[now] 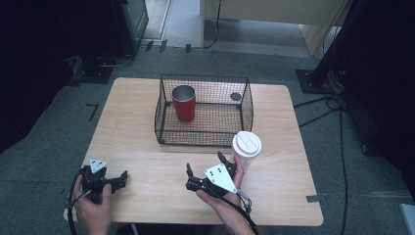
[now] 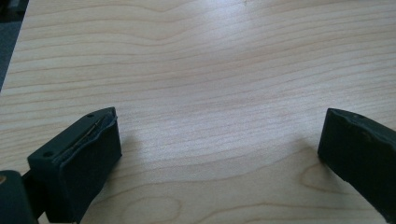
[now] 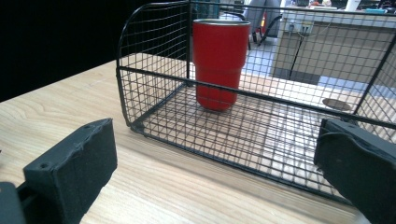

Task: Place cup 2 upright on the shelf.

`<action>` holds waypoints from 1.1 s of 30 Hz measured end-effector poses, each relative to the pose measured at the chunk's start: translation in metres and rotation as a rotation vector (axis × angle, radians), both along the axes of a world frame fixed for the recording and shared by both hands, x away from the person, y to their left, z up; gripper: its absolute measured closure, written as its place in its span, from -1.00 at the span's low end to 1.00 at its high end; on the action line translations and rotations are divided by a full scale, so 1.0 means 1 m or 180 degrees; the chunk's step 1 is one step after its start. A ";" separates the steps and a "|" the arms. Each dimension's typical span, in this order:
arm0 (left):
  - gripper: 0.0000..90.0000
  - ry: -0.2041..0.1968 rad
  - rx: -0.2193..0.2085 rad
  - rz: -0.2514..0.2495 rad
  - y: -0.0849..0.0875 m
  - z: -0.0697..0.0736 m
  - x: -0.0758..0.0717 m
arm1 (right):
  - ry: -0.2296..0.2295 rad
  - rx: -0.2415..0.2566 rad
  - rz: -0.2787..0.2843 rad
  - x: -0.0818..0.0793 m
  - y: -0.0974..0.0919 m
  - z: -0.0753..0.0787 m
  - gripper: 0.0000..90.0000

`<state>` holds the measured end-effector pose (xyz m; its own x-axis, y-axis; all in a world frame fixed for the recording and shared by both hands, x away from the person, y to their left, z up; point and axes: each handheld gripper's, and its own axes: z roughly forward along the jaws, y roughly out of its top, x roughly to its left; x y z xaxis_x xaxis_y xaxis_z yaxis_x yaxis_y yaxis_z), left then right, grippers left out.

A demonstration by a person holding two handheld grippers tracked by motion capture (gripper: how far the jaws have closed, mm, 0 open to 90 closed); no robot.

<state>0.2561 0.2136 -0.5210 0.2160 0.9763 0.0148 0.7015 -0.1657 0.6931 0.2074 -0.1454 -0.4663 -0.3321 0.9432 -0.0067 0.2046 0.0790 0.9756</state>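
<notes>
A black wire basket [image 1: 205,138] stands at the middle back of the wooden table [image 1: 147,161]. Inside it, toward its left, a red metal cup [image 1: 184,103] stands upright, and it rises behind the mesh [image 3: 154,84] as the red cup [image 3: 220,60] in the right gripper view. A white lidded paper cup [image 1: 246,145] stands outside the basket's front right corner. My right gripper [image 1: 204,162] is open just left of that cup, its jaws [image 3: 215,140] facing the basket with nothing between them. My left gripper [image 1: 123,177] lies open near the front left corner, over bare wood [image 2: 210,60].
A small dark disc [image 1: 236,96] lies on the basket floor at the back right, the same disc [image 3: 336,103] in the right gripper view. Cables [image 1: 323,105] and black stand bases [image 1: 313,81] sit on the grey floor beyond the table's right edge.
</notes>
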 end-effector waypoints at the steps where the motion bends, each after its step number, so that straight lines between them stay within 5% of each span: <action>1: -1.00 0.0000 0.0000 0.0000 0.000 0.000 0.000 | 0.0001 0.0001 -0.0009 -0.002 -0.003 0.000 -1.00; 33: -1.00 0.0000 -0.0004 0.0002 0.000 0.000 0.000 | 0.0080 0.0076 -0.0545 -0.029 -0.089 -0.009 -1.00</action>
